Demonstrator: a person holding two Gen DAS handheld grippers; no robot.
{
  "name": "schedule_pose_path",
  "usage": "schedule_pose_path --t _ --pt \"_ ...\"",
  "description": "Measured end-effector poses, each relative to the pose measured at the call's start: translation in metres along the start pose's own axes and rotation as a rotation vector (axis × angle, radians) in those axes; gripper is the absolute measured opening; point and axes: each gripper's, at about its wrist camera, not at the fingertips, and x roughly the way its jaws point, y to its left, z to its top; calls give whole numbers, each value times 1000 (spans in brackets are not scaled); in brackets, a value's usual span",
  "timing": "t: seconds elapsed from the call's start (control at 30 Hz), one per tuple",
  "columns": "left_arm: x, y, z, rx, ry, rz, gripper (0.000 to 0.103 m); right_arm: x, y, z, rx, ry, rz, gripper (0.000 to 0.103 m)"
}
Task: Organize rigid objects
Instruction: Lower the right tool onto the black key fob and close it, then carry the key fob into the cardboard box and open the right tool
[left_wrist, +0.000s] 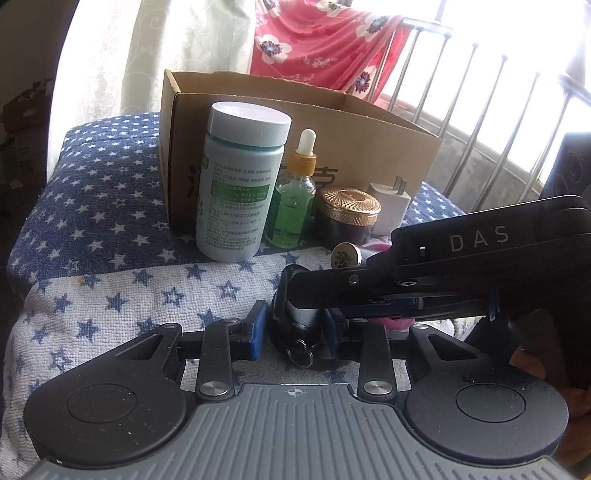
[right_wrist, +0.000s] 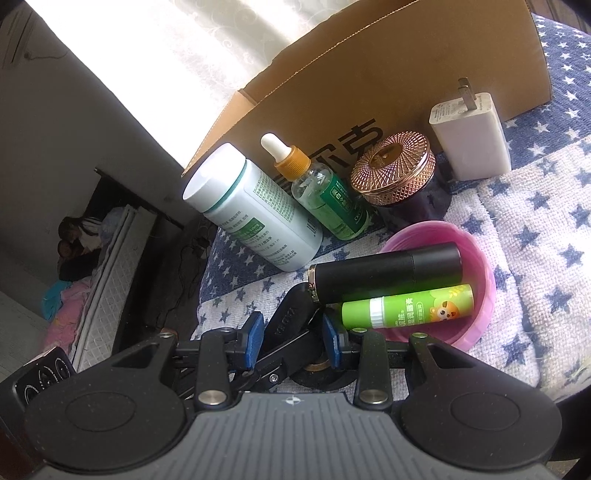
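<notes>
In the left wrist view, the left gripper (left_wrist: 295, 326) is closed on a small black key fob with metal ring (left_wrist: 295, 321), in front of the open brown cardboard box (left_wrist: 295, 110), probably its destination.

In the right wrist view, the right gripper (right_wrist: 293, 339) pinches the same fob (right_wrist: 286, 326), perhaps for handover, before the box (right_wrist: 388, 74).

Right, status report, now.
Left tongs shut on black key fob. Right tongs shut on it too. Pink bowl close alongside, holding black tube and green lip balm.
</notes>
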Motion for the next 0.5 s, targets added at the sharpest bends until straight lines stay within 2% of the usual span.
schedule_pose_path --t 0.23,0.27,0.5 --pt "-14 -7 -2 12 -23 35 22 -6 3 -7 -18 -20 27 29" --pt "-16 -8 -2 17 -27 40 18 -7 4 -8 -22 -22 32 29" --pt "-42 -30 3 79 -98 117 14 -23 24 -11 -101 -73 79 28"
